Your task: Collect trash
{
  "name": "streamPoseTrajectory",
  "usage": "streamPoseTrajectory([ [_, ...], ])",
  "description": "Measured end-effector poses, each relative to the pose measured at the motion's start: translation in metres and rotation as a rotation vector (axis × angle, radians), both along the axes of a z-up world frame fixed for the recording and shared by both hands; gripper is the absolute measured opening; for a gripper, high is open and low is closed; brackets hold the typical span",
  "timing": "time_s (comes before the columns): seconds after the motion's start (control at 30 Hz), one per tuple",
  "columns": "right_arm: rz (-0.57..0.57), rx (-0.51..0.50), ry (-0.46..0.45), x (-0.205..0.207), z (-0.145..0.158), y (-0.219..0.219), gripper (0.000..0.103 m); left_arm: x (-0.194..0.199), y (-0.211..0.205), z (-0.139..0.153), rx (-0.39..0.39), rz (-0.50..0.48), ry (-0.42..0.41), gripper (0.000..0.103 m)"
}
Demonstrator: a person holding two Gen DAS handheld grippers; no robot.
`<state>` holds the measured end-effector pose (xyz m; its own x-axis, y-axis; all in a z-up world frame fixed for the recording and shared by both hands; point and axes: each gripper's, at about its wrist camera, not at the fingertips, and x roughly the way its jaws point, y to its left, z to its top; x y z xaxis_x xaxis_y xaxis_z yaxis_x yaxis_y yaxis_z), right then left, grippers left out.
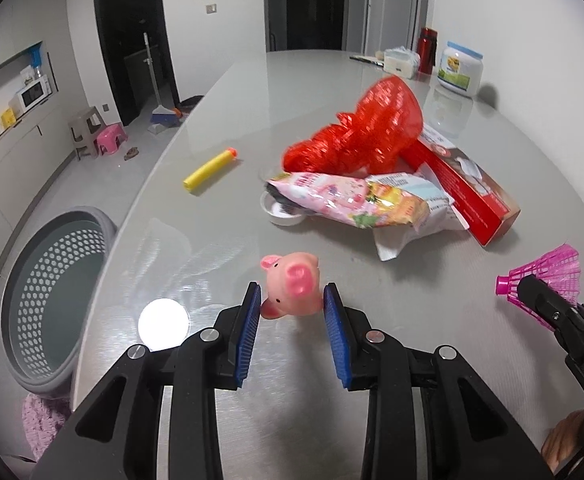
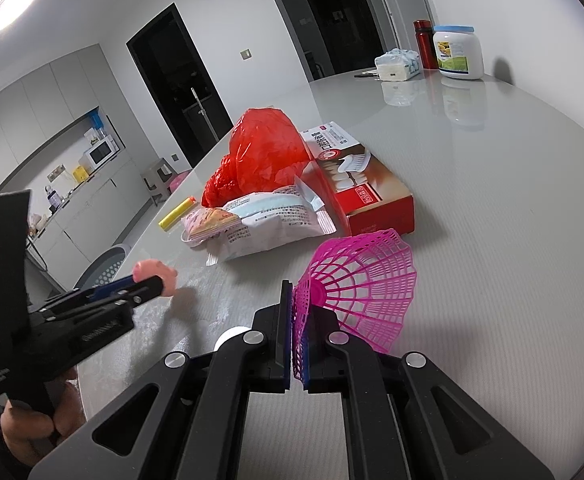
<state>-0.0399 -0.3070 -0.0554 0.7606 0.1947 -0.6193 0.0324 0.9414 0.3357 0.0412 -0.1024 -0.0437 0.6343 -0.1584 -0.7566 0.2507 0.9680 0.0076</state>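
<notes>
A pink pig toy (image 1: 292, 284) sits between the blue pads of my left gripper (image 1: 292, 294), which is shut on it just above the grey table (image 1: 372, 320). The right wrist view shows that pig (image 2: 166, 274) held off the surface. My right gripper (image 2: 300, 300) is shut on the skirt of a pink plastic shuttlecock (image 2: 364, 284), at the right edge in the left wrist view. Beyond lies a pile: a red plastic bag (image 1: 364, 136), snack wrappers (image 1: 352, 200), a red box (image 1: 464, 192), and a yellow foam dart (image 1: 210, 170).
A grey perforated basket (image 1: 52, 292) stands on the floor left of the table's curved edge. A small white dish (image 1: 284, 214) lies under the wrappers. At the far end stand a white jar (image 1: 460, 66), a red bottle (image 1: 428, 50) and a tissue pack (image 1: 402, 62).
</notes>
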Motion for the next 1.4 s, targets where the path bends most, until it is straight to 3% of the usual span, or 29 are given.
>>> streamPoseTrajectory([
  [0.17, 0.006, -0.013, 0.009, 0.003, 0.004, 0.011, 0.004, -0.003, 0.02, 0.008, -0.02, 0.018, -0.023, 0.031],
  [0.23, 0.015, -0.025, 0.009, 0.004, 0.007, 0.018, 0.004, -0.004, 0.027, 0.01, -0.028, 0.021, -0.028, 0.024],
  [0.67, 0.088, -0.078, 0.006, 0.022, 0.024, 0.079, 0.004, 0.0, 0.086, 0.009, -0.075, 0.062, -0.038, 0.024],
  [1.07, 0.053, -0.079, 0.013, 0.019, 0.023, 0.068, 0.004, 0.0, 0.079, -0.001, -0.105, 0.002, 0.006, 0.024],
  [1.13, 0.053, -0.073, 0.013, 0.017, 0.021, 0.066, 0.004, -0.001, 0.074, -0.003, -0.103, -0.01, 0.018, 0.027],
  [1.3, 0.046, -0.041, 0.013, 0.016, 0.014, 0.056, 0.004, -0.008, 0.064, -0.004, -0.095, -0.019, 0.013, 0.058],
  [1.4, 0.045, -0.022, 0.014, 0.016, 0.01, 0.05, 0.004, -0.01, 0.059, -0.003, -0.093, -0.02, 0.012, 0.066],
])
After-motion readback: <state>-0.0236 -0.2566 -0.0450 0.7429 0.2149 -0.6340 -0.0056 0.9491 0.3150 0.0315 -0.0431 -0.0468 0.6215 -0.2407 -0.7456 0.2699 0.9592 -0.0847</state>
